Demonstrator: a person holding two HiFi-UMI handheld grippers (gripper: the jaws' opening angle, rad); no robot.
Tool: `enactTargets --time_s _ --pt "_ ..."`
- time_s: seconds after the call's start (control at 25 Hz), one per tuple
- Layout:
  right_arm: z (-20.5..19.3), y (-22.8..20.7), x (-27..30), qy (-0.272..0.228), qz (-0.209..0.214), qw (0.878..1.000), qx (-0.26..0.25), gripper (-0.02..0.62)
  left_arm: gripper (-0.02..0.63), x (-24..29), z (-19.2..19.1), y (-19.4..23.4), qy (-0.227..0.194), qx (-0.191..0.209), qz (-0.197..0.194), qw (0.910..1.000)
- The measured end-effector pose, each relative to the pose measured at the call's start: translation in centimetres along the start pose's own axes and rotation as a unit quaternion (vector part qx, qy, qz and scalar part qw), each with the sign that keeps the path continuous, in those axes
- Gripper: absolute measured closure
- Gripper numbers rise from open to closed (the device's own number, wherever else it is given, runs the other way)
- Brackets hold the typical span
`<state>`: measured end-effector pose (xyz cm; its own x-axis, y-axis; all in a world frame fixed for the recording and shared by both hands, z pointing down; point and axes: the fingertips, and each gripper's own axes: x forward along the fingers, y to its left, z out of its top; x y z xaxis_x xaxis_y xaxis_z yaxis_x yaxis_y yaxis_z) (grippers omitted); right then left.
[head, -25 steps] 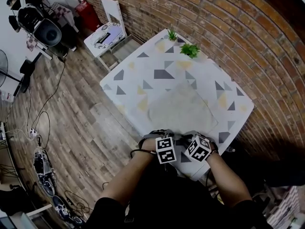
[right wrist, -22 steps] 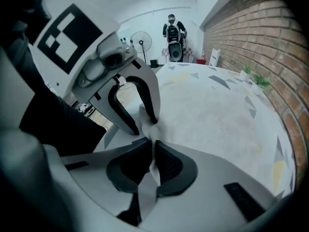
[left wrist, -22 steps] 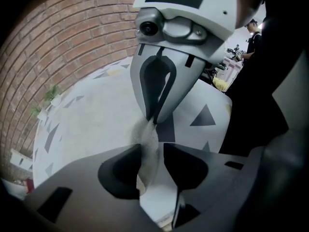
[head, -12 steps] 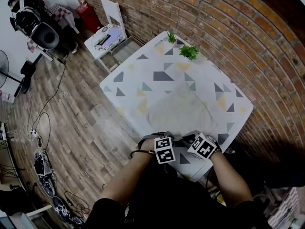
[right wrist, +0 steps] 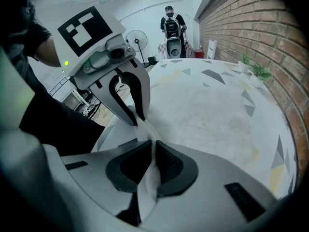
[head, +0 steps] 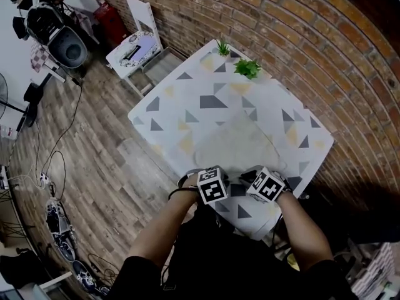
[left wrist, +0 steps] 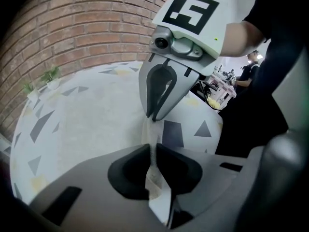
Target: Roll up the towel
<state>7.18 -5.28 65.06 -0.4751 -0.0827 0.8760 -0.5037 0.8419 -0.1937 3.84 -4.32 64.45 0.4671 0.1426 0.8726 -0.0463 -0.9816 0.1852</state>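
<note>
Your left gripper (left wrist: 153, 166) has just been closing its fingers (left wrist: 126, 170) and now pinches the near edge of the towel (head: 240, 144). Your right gripper (right wrist: 154, 166) is clamped on the same edge just beside it. The rest of the towel lies flat on the desk (head: 187, 89).

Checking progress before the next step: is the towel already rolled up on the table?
No, in the head view the towel lies spread out on the table, with no rolled part visible.
</note>
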Motion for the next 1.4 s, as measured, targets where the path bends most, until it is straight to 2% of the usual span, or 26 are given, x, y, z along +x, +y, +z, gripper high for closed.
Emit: enactTargets --time_s 0.16,0.28,0.4,0.52,0.6,0.68,0.8,0.92,1.0,1.16,1.24,1.36,1.4 --pt "0.5 -1.1 0.1 0.003 -0.012 1.000 0.016 0.546 0.530 -0.7 0.1 2.2 -0.002 0.009 0.052 0.9986" --pt "0.8 -1.7 0.1 0.009 -0.021 1.000 0.020 0.545 0.498 -1.5 0.2 3.4 0.008 0.045 0.108 0.9931" --pt "1.0 -2.3 0.4 0.014 -0.029 0.999 0.016 0.543 0.495 -2.3 0.8 3.0 0.009 0.091 0.138 0.9862" --pt "1.1 -3.0 0.5 0.011 -0.045 0.999 0.014 0.535 0.495 -1.9 0.9 2.1 0.020 0.126 0.141 0.9818" --pt "1.3 -3.5 0.3 0.003 -0.063 0.998 0.014 0.513 0.489 -0.9 0.4 1.9 0.033 0.130 0.137 0.9814" --pt "1.4 -4.0 -0.6 -0.008 -0.089 0.996 0.016 0.483 0.489 -0.2 -0.2 2.0 0.040 0.120 0.132 0.9832" --pt "2.0 -4.0 -3.0 -0.042 -0.128 0.991 0.008 0.482 0.489 0.4 -0.8 2.4 0.042 0.102 0.131 0.9853" --pt "2.0 -1.9 -3.9 -0.062 -0.115 0.991 -0.012 0.485 0.489 0.5 -1.0 2.8 0.037 0.080 0.127 0.9880" --pt "1.3 -0.3 -3.0 -0.048 -0.101 0.993 -0.034 0.482 0.489 0.5 -0.9 3.0 0.035 0.069 0.123 0.9894" --pt "-0.4 0.0 -0.4 -0.010 -0.123 0.991 -0.056 0.398 0.489 0.5 -0.9 2.9 0.037 0.064 0.119 0.9901" --pt "-0.8 -0.3 0.6 -0.001 -0.131 0.990 -0.058 0.379 0.480 0.5 -1.0 2.7 0.040 0.066 0.117 0.9902" --pt "-1.1 -0.5 0.8 0.002 -0.135 0.989 -0.056 0.394 0.480 0.6 -1.1 2.6 0.046 0.064 0.110 0.9908" --pt "-1.3 -0.5 0.7 0.004 -0.136 0.989 -0.058 0.464 0.480 0.6 -1.2 2.5 0.047 0.062 0.108 0.9911"
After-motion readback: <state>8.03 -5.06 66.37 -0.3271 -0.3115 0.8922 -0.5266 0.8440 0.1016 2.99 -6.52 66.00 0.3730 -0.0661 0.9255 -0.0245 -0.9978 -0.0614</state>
